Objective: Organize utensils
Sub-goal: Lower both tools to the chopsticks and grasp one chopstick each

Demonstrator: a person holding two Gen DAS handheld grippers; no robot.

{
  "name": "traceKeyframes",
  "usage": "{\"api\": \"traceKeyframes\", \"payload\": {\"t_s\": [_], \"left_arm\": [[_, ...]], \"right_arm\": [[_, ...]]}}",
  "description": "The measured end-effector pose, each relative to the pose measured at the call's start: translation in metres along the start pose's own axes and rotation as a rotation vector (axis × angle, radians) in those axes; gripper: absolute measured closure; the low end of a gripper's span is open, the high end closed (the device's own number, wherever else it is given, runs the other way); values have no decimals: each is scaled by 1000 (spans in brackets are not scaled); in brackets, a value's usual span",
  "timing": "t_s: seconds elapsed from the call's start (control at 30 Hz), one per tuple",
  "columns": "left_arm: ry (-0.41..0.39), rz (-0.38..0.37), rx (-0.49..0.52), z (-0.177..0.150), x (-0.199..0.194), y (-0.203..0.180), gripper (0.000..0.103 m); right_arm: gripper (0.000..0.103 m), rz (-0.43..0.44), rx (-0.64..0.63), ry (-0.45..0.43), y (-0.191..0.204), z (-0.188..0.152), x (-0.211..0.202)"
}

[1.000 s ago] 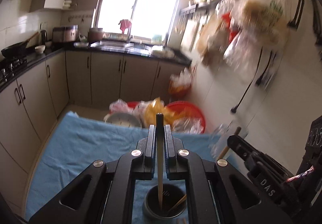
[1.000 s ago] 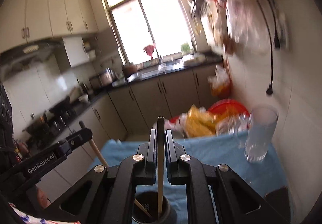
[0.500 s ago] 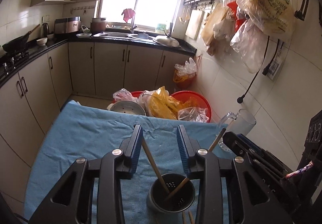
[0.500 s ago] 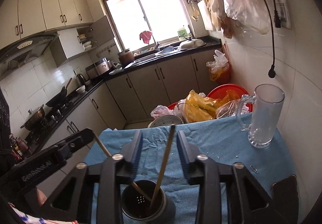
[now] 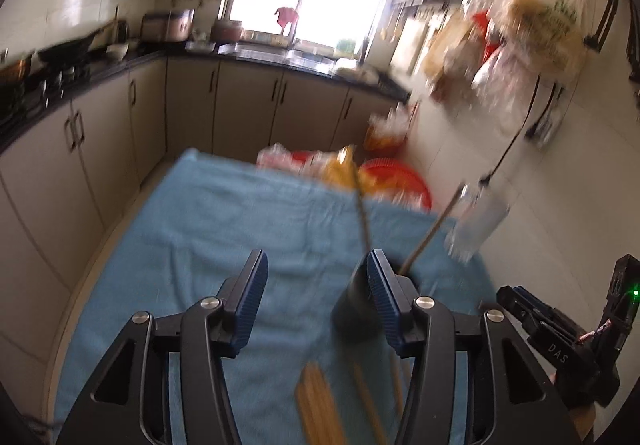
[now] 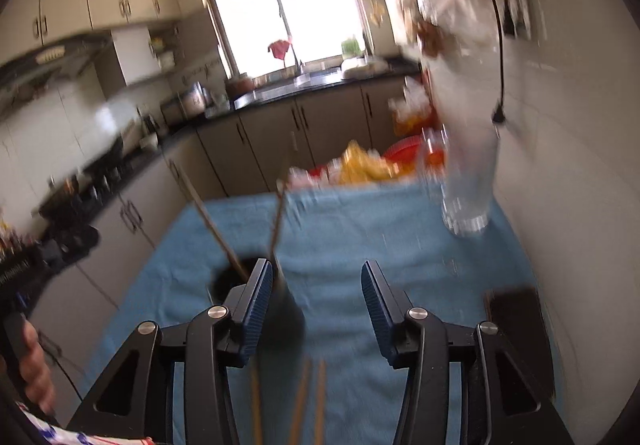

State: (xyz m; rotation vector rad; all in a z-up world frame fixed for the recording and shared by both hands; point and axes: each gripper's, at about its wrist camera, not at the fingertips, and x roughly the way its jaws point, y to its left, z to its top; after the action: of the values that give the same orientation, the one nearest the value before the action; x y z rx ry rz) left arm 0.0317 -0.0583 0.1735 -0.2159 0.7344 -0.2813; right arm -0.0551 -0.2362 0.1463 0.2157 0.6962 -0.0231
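Here the left claw (image 5: 316, 285) hovers over the blue cloth (image 5: 224, 229) on the counter, jaws opening, nothing between its pads. Just beside its right finger stands the dark utensil cup (image 5: 354, 305), upright, with two chopsticks (image 5: 424, 241) in it; their long axes run up out of the cup, one leaning toward the far edge, the other tilting up to the right toward the glass mug (image 5: 476, 221). Nearer the camera, loose chopsticks (image 5: 320, 401) lie flat on the cloth, lengthwise away from the viewer, blurred. In the right wrist view the right claw (image 6: 316, 285) is likewise released and widening, empty, the cup just beside its left finger. A dark flat object (image 6: 516, 321) lies at the cloth's right edge.
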Motion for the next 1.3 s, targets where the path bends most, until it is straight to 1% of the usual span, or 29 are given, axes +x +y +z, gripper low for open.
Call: {"api": "traceKeyframes", "payload": {"t_s": [0.1,0.2,0.27,0.3,0.33,0.4,0.47,0.57,0.6,0.63,0.67,0.7,0.73,0.77,0.93,1.0,1.07,1.17,1.3], "left_arm": [[105,10,-22,-45,13,17,53],[205,25,-28,-86,29,27,53],[257,40,-15,-109,39,27,58],[275,45,-4,-118,43,26,63],[289,49,9,-125,46,25,66],[304,57,43,-136,49,18,68],[307,76,80,-143,51,10,69],[329,79,111,-151,57,2,72],[338,87,126,-154,60,-2,77],[334,89,135,-154,62,-4,83],[324,100,149,-156,62,-7,85],[325,105,158,-156,62,-10,90],[332,103,162,-156,63,-11,93],[343,100,160,-158,64,-11,93],[325,130,193,-162,64,-16,93],[333,133,195,-161,66,-18,93],[342,127,212,-160,67,-17,93],[354,127,226,-158,63,-7,95],[357,104,236,-155,55,18,96]], "right_arm": [[53,8,-13,108,-5,-45,12],[53,25,-27,188,-8,-80,22],[53,30,-40,221,-7,-96,26],[54,28,-49,234,-6,-104,27],[57,25,-56,240,-6,-109,28],[59,16,-84,251,-2,-118,30],[60,-7,-104,248,-1,-123,30],[62,-16,-105,255,0,-128,33],[63,-23,-105,254,1,-129,34],[66,-27,-106,253,0,-129,34],[70,-32,-107,253,2,-129,34],[71,-36,-104,255,1,-130,35],[72,-37,-100,256,0,-131,35],[73,-38,-99,256,2,-131,35],[73,-68,-114,259,7,-129,39],[80,-78,-107,264,9,-125,44],[95,-92,-90,270,6,-123,46],[95,-103,-21,287,-11,-121,42],[95,-116,25,304,-32,-127,26]]}}
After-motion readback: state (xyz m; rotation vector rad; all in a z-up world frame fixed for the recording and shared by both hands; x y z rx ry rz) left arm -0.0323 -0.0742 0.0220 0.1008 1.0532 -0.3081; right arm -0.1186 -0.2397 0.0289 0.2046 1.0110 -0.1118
